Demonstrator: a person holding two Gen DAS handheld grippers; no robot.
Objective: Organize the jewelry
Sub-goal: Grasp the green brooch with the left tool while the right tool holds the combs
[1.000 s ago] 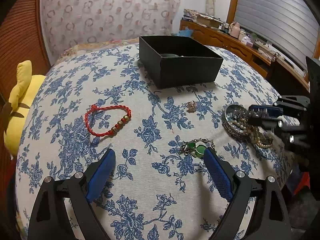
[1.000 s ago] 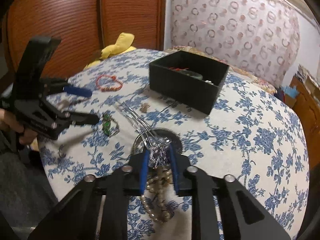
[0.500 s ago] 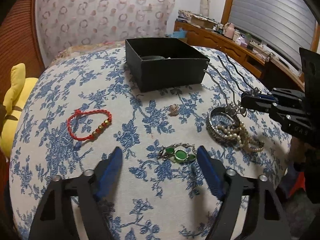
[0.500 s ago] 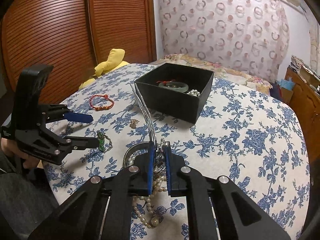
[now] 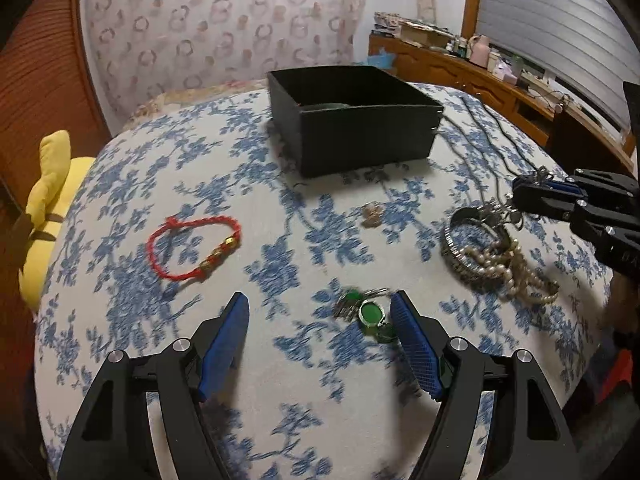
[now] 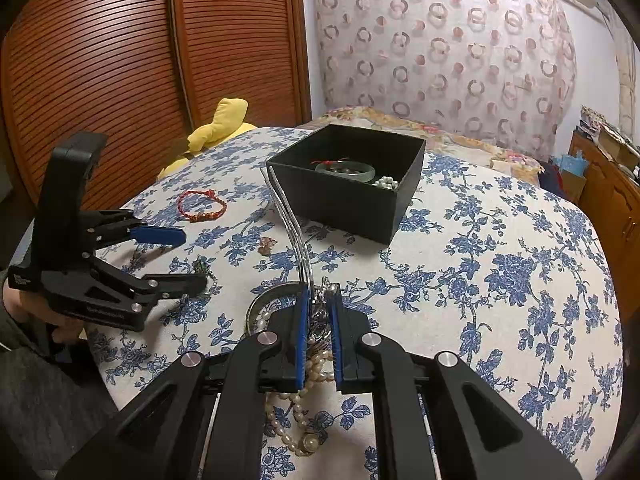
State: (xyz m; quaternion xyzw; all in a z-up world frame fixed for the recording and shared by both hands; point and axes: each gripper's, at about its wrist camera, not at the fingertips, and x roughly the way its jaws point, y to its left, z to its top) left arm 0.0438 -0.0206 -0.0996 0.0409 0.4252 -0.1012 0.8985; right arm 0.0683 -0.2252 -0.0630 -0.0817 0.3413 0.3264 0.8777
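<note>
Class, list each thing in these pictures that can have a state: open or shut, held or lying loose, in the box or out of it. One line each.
Left gripper: open, holding nothing.
Right gripper: shut on hairpin.
Hairpin: held, prongs raised off the cloth.
Black box: open, no lid in view.
Green bangle: in the box.
Red bracelet: loose on the cloth.
Green brooch: loose, between the left gripper's fingers.
Pearl necklace: loose, heaped on a metal bangle.

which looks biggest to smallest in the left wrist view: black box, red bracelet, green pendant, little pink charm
1. black box
2. red bracelet
3. green pendant, though it lies nearer the camera
4. pink charm
</note>
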